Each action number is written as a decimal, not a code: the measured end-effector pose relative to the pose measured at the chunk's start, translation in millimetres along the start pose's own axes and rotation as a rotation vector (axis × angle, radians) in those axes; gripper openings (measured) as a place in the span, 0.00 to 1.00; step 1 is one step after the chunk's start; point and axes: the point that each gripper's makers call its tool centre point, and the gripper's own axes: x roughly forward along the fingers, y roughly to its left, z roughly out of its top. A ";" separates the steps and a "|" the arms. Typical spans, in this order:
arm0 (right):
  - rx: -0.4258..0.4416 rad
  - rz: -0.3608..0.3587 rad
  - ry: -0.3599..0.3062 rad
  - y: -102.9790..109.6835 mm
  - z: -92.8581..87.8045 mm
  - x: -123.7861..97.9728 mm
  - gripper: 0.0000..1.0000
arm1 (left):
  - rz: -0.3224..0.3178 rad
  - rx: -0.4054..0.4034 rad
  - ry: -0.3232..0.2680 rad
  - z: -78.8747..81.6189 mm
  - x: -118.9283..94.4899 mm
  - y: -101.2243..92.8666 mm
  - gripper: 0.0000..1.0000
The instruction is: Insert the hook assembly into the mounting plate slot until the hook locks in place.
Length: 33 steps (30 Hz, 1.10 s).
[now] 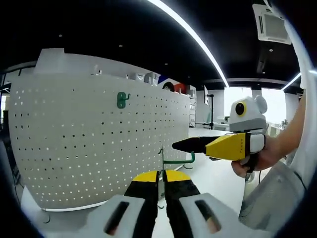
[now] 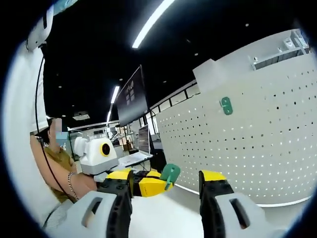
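Observation:
A white pegboard mounting plate (image 1: 74, 144) stands upright on the table, with a small green hook (image 1: 121, 99) seated in its upper holes. In the left gripper view my left gripper (image 1: 162, 174) is shut on a second green hook assembly (image 1: 178, 161), held a little off the board's right edge. My right gripper (image 1: 190, 145) reaches in from the right, its tip just above that hook. In the right gripper view my right gripper (image 2: 167, 182) stands open, its jaws wide apart. Between them, farther off, are the left gripper (image 2: 148, 187) and the green hook's plate (image 2: 170, 174). The pegboard (image 2: 257, 148) and its mounted hook (image 2: 226, 105) rise at the right.
The white table top (image 1: 218, 178) runs on past the board's right edge. A person's hand (image 1: 270, 153) holds the right gripper. In the right gripper view a person's arm (image 2: 64, 173) is at the left, with a dark screen (image 2: 131, 96) and desks behind.

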 end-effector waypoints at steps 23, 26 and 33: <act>0.049 -0.039 0.073 -3.1 -13.2 9.4 0.16 | 0.002 -0.022 -0.011 1.3 0.0 -3.6 0.03; 0.053 -0.041 0.072 -3.1 -13.1 10.7 0.14 | 0.001 -0.019 -0.010 1.0 0.4 -5.0 0.03; 0.060 -0.053 0.082 -5.8 -14.5 11.7 0.09 | 0.003 -0.030 -0.014 1.3 2.1 -7.7 0.03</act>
